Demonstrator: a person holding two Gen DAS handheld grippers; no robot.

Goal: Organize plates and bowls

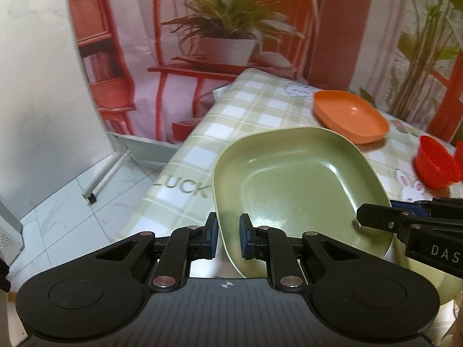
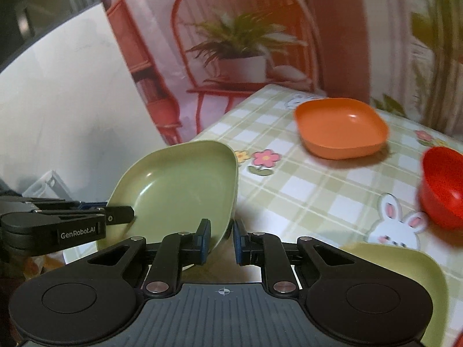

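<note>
Green plate (image 1: 292, 179) rim between both tongs' pads, apparently lifted.

Red bowl (image 2: 442, 188) cut off at right edge of right wrist frame, smeared with blur. Second green plate (image 2: 405, 263) at lower right mostly hidden behind gripper body. Near rim of held green plate (image 1: 292, 179) hidden behind jaws at lower centre.

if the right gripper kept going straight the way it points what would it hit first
The right gripper is already clamped on the green plate's rim. Straight ahead lies checked tablecloth, then probably the orange plate, though depth is unclear.
</note>
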